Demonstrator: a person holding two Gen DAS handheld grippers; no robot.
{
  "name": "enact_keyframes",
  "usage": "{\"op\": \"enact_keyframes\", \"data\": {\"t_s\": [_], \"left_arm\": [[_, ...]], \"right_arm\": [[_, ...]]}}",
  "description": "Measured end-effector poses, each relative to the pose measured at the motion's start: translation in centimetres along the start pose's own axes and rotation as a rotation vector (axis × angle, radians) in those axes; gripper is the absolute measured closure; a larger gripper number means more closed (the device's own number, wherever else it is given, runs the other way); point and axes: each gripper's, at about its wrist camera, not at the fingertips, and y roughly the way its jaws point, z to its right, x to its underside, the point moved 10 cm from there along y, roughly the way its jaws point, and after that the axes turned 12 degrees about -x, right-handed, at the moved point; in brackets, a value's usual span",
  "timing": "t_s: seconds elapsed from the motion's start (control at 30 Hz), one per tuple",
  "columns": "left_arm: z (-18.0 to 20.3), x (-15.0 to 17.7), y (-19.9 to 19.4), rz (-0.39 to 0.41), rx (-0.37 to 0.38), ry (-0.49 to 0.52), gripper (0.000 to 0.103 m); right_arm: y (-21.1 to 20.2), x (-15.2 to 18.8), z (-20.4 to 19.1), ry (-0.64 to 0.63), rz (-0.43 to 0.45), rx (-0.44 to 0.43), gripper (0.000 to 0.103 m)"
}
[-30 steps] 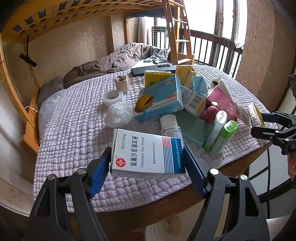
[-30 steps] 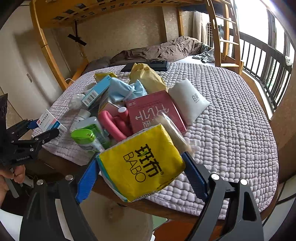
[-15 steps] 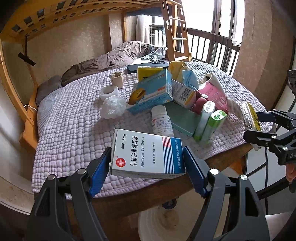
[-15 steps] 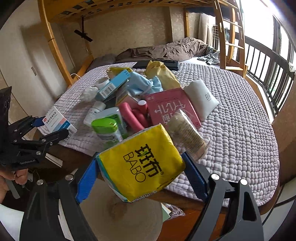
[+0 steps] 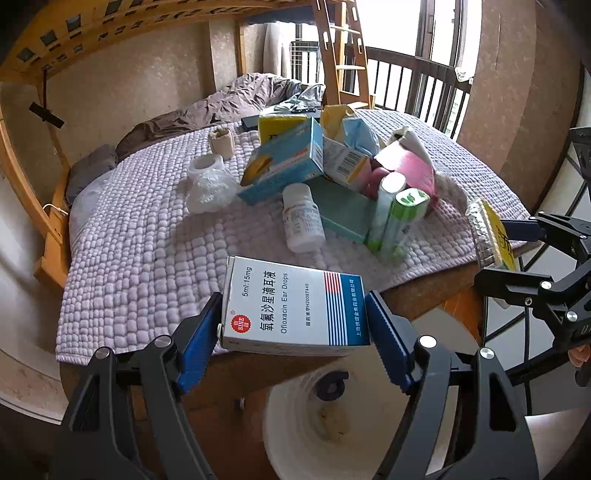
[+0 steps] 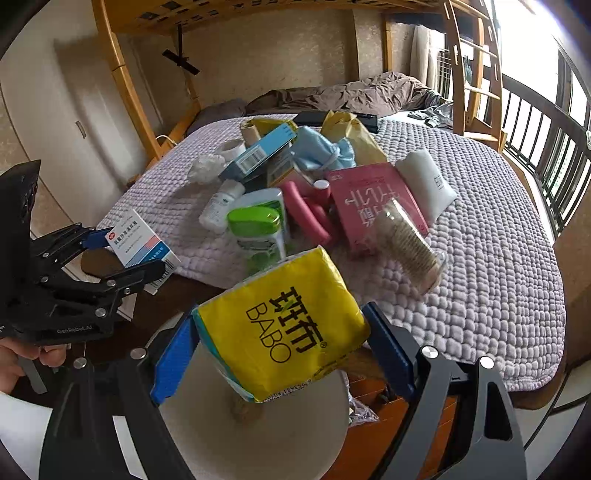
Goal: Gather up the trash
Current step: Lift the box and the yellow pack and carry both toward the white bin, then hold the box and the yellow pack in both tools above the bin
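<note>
Quilted bed point(image 5: 147, 258) now farther back, white bin point(image 6: 258, 435) nearer beneath left tool point(image 5: 293, 325) clamping ear-drops box point(image 5: 295, 306), right tool point(image 6: 280, 343) clamping yellow tissue pack point(image 6: 280, 325).

**Daylight from the window, fisheye bend at the edges**

Soft daylight enters through the window point(image 5: 439, 33) beyond the fingers, blown out to white. The bed cover point(image 6: 498, 258) is evenly lit with faint shadows. Edges curve and darken; close objects stay sharp.
</note>
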Motion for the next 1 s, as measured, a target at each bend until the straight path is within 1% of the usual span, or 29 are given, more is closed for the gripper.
{"op": "enact_keyframes", "data": {"t_s": [0.57, 1.0], "left_arm": [[2.2, 1.9, -0.1, -0.063, 0.02, 0.052, 0.026], [3.3, 4.0, -0.1, -0.11, 0.031, 0.086, 0.026]], "right_arm": [[0.9, 2.8, -1.8, -0.001, -0.073, -0.046, 0.018], [1.7, 4.2, -2.6, 0.001, -0.102, -0.066, 0.018]]}}
